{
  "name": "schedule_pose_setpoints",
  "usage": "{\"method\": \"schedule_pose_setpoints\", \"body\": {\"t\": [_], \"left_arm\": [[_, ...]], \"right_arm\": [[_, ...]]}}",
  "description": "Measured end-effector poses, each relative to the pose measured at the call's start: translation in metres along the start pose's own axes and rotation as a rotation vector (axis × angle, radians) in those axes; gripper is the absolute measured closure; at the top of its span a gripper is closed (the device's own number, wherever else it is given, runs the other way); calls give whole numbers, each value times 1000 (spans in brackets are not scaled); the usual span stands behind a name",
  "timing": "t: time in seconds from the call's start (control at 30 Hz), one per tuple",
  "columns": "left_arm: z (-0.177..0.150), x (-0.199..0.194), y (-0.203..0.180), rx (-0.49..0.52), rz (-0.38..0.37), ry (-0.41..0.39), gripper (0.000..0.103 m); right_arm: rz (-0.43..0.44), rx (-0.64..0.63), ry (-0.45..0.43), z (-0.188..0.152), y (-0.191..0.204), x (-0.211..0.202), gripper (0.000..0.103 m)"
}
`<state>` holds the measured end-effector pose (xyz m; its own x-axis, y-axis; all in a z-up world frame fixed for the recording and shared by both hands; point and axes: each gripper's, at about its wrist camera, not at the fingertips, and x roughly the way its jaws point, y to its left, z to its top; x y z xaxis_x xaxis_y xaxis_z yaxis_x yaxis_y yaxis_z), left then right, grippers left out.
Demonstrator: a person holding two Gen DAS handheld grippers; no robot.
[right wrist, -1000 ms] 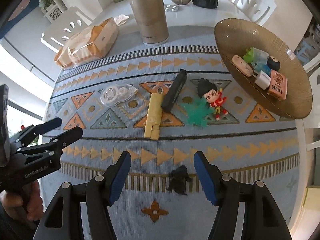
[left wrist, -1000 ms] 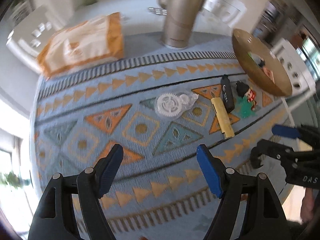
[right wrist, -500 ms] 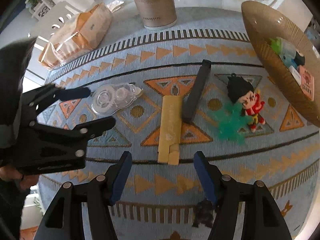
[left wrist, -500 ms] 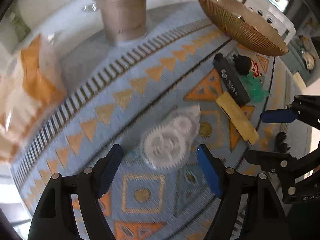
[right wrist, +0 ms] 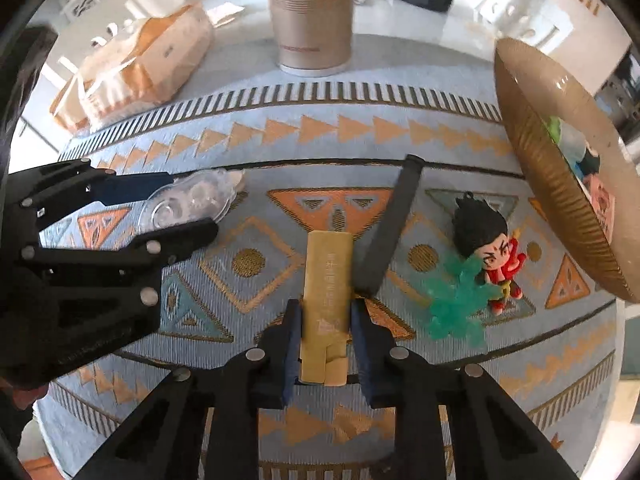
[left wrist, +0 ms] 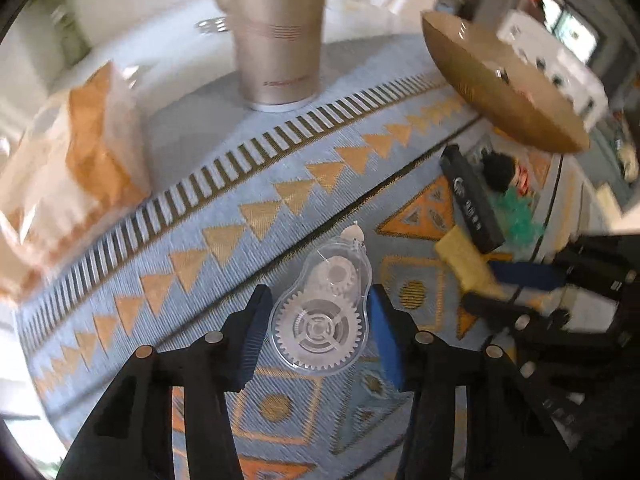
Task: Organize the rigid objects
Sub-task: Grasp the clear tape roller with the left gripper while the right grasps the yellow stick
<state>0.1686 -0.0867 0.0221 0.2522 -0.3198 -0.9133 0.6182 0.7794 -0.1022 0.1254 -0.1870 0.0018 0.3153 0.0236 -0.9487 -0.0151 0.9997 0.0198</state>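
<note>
My left gripper (left wrist: 318, 330) has its blue pads on either side of a clear correction-tape dispenser (left wrist: 320, 312) lying on the patterned mat; small gaps show beside it. My right gripper (right wrist: 326, 340) is closed onto the near end of a yellow bar (right wrist: 326, 276). A black bar (right wrist: 390, 232) lies against the yellow one. A small doll figure (right wrist: 490, 248) and a green plastic piece (right wrist: 456, 300) lie to the right. The left gripper also shows in the right wrist view (right wrist: 176, 208).
A brown ribbed bowl (right wrist: 540, 168) with several small items stands at the right. A tall metal cylinder (right wrist: 310, 16) and an orange-white bag (right wrist: 132, 64) sit at the back of the mat. The table edge runs close below.
Both grippers have moved forward and down and narrowed. The left now straddles the tape dispenser; the right has closed on the yellow bar.
</note>
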Motion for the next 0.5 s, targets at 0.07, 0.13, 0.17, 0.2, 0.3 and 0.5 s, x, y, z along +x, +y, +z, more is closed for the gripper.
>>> {"method": "schedule_pose_setpoints", "body": {"t": [0.07,0.13,0.17,0.2,0.3,0.5], "left_arm": [[-8,-6,-1,-52,-13,1,57],[-17,-15,-4,-79,-20,-6,57],[-24,-21,-6,-99,-28,-8,57],[-29,-25,-7,-114,-36,-7,57],[-45,-30,-13,-168,-42,5,57],[-70,-34,-19,-217,-24,25,57]], "right_arm": [[60,-2,9,-5,2,-3,79],[141,3,19,-13,0,-10,79],[168,-3,19,-18,0,-13,79],[190,-13,19,-24,0,-17,79],[233,-25,34,-41,1,-21,79],[252,29,54,-55,-12,-9,77]]}}
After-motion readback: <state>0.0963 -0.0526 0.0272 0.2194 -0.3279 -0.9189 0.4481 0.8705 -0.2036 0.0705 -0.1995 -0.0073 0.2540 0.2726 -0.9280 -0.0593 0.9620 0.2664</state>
